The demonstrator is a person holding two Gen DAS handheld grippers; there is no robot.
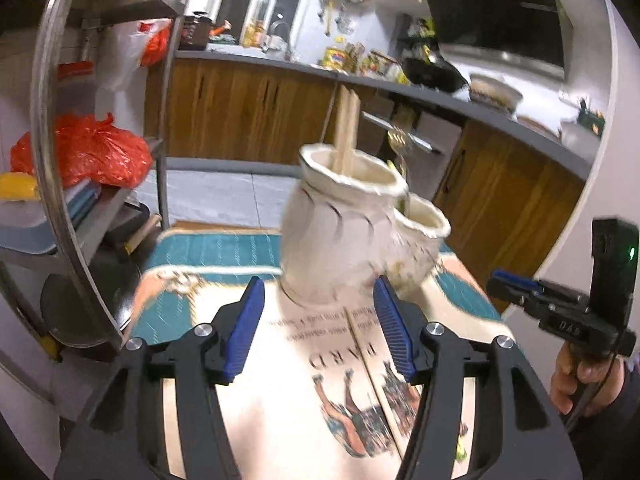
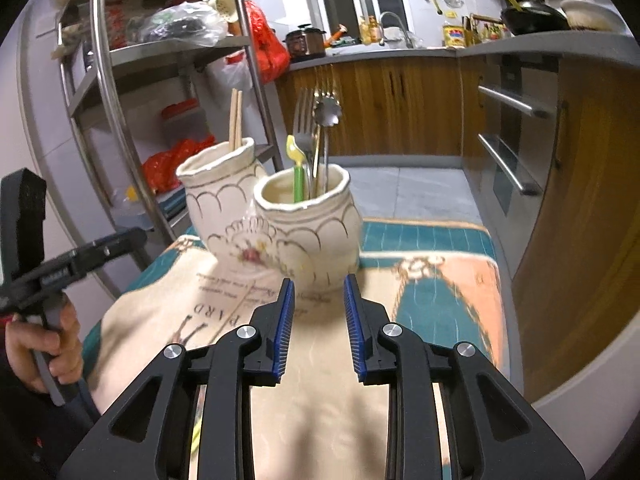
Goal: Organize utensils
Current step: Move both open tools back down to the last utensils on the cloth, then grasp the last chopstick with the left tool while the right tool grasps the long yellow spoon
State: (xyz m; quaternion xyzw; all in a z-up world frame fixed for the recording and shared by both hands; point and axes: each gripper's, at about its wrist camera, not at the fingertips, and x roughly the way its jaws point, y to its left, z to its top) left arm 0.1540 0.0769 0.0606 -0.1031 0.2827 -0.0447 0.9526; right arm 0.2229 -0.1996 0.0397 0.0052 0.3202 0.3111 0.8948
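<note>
Two cream ceramic jars stand touching on a printed cloth. The left jar (image 1: 340, 224) (image 2: 218, 200) holds two wooden chopsticks (image 1: 347, 132) (image 2: 235, 120). The right jar (image 1: 420, 252) (image 2: 312, 236) holds a fork (image 2: 304, 128), a metal spoon (image 2: 326, 120) and a green-handled yellow spoon (image 2: 297, 168). My left gripper (image 1: 320, 292) is open and empty, just in front of the left jar. My right gripper (image 2: 319, 284) is open and empty, just in front of the right jar. Each gripper also shows at the edge of the other's view, the right one in the left wrist view (image 1: 520, 292) and the left one in the right wrist view (image 2: 132, 238).
The tablecloth (image 2: 440, 292) covers a small table. A steel rack (image 2: 120, 120) with red bags (image 1: 84, 148) stands to the left. Wooden kitchen cabinets (image 2: 400, 100) and a grey counter with a black wok (image 1: 432, 72) lie beyond a tiled floor.
</note>
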